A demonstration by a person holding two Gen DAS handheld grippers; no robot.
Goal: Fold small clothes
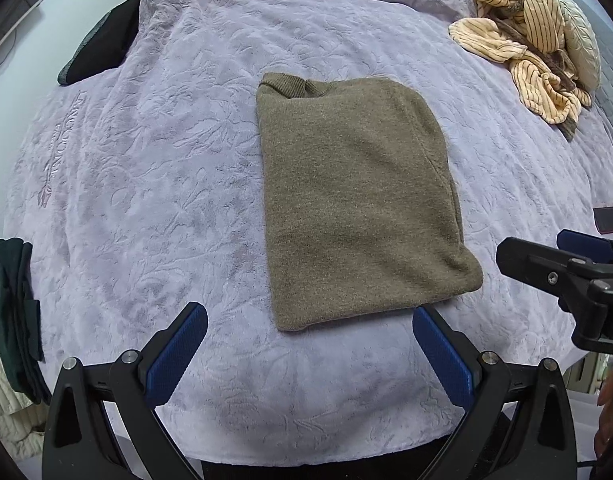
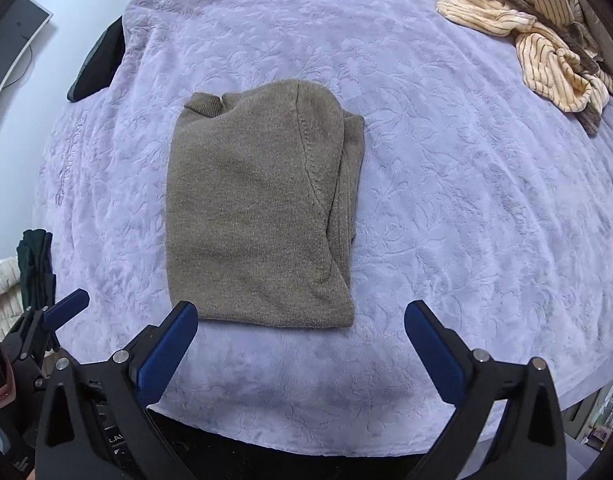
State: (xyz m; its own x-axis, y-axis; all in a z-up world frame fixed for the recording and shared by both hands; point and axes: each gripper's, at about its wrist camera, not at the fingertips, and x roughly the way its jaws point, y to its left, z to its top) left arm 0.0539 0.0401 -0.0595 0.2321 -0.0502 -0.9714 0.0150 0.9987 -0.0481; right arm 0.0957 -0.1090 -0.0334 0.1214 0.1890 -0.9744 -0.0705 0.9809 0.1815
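Observation:
An olive-brown knit sweater point(image 1: 358, 196) point(image 2: 258, 216) lies folded into a neat rectangle in the middle of the lilac bedspread, collar toward the far end. My left gripper point(image 1: 310, 316) hangs open above the bedspread just short of the sweater's near edge, blue pads wide apart and nothing between them. My right gripper point(image 2: 300, 316) is open too, hovering over the sweater's near right corner without touching it. Each gripper shows at the edge of the other's view: the right gripper point(image 1: 562, 256) and the left gripper point(image 2: 66, 308).
A crumpled cream striped garment point(image 1: 522, 44) point(image 2: 546, 36) lies at the far right. Dark green folded clothes point(image 1: 14, 312) point(image 2: 36, 268) sit at the left edge of the bed. A black item point(image 1: 102, 44) lies far left, a small dark device point(image 1: 610, 219) at the right.

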